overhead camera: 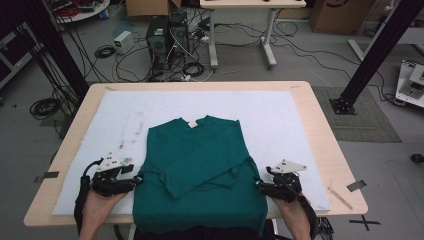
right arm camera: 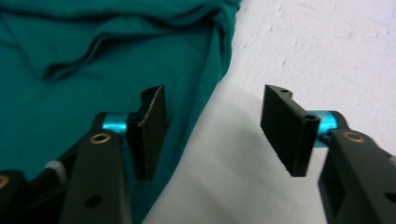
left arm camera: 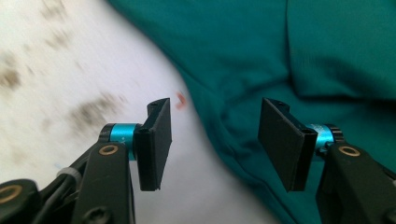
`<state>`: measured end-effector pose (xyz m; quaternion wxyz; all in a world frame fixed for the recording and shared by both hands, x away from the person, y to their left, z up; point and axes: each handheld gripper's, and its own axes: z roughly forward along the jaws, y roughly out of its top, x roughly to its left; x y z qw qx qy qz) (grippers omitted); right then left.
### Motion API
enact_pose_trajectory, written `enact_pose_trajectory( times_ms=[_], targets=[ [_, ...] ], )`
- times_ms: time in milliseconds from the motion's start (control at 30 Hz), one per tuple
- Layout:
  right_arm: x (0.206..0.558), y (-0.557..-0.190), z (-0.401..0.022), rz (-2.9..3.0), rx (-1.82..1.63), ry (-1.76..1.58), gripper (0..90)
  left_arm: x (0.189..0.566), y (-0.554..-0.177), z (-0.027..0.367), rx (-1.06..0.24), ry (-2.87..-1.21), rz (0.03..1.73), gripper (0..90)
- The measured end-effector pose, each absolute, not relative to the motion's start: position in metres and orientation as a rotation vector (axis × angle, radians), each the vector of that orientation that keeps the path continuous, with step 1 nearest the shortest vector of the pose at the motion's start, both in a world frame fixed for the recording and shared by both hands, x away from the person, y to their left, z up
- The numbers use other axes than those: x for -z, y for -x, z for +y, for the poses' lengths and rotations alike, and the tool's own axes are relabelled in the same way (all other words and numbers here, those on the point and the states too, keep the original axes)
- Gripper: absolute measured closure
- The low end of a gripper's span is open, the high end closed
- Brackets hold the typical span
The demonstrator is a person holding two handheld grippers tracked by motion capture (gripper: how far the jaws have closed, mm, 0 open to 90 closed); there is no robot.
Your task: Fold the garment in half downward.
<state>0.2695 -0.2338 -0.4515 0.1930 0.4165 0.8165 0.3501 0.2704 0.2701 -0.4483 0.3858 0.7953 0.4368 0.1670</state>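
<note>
High view: left gripper (overhead camera: 136, 180) and right gripper (overhead camera: 259, 184) flank sweater (overhead camera: 200, 170), jaws apart.

Both hands enter from the near edge, each holding one gripper low and level. Left gripper (overhead camera: 138, 179) and right gripper (overhead camera: 258, 183) point inward, jaws parted with nothing clamped.

A lab: computer towers (overhead camera: 167, 37), floor cables (overhead camera: 240, 37), rig frames (overhead camera: 380, 47).
</note>
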Motion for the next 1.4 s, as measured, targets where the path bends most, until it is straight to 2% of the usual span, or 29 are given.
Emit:
enact_pose_trajectory(
  times_ms=[133, 400, 467, 900, 1267, 1300, 1333, 1367, 1400],
  targets=[
    [0.453, -0.267, -0.233, 2.298, -1.003, -1.178, 51.7, 0.451, -0.263, 0.266, -0.474, -2.017, 1.115, 47.2],
    [0.455, -0.262, -0.232, 2.337, -1.089, -1.122, 87.8, 0.453, -0.253, 0.259, -0.493, -2.011, 1.041, 80.4],
    [0.455, -0.260, -0.233, 2.332, -1.086, -1.132, 88.8, 0.453, -0.253, 0.259, -0.497, -2.008, 1.052, 86.3],
    [0.456, -0.225, -0.257, 2.332, -1.127, -1.142, 89.5, 0.453, -0.235, 0.255, -0.423, -2.011, 1.004, 87.0],
    [0.453, -0.195, -0.259, 2.380, -1.094, -1.113, 88.4, 0.455, -0.215, 0.256, -0.387, -1.979, 1.000, 86.3],
    [0.453, -0.195, -0.259, 2.370, -1.097, -1.101, 83.7, 0.454, -0.215, 0.257, -0.390, -1.963, 1.012, 81.0],
    [0.453, -0.195, -0.259, 2.340, -1.101, -1.120, 75.3, 0.453, -0.217, 0.259, -0.391, -1.951, 1.024, 70.1],
    [0.452, -0.197, -0.260, 2.315, -1.100, -1.139, 70.0, 0.452, -0.219, 0.261, -0.390, -1.939, 1.035, 63.0],
    [0.452, -0.201, -0.261, 2.289, -1.105, -1.154, 62.5, 0.452, -0.221, 0.261, -0.397, -1.930, 1.045, 58.8]
  ],
)
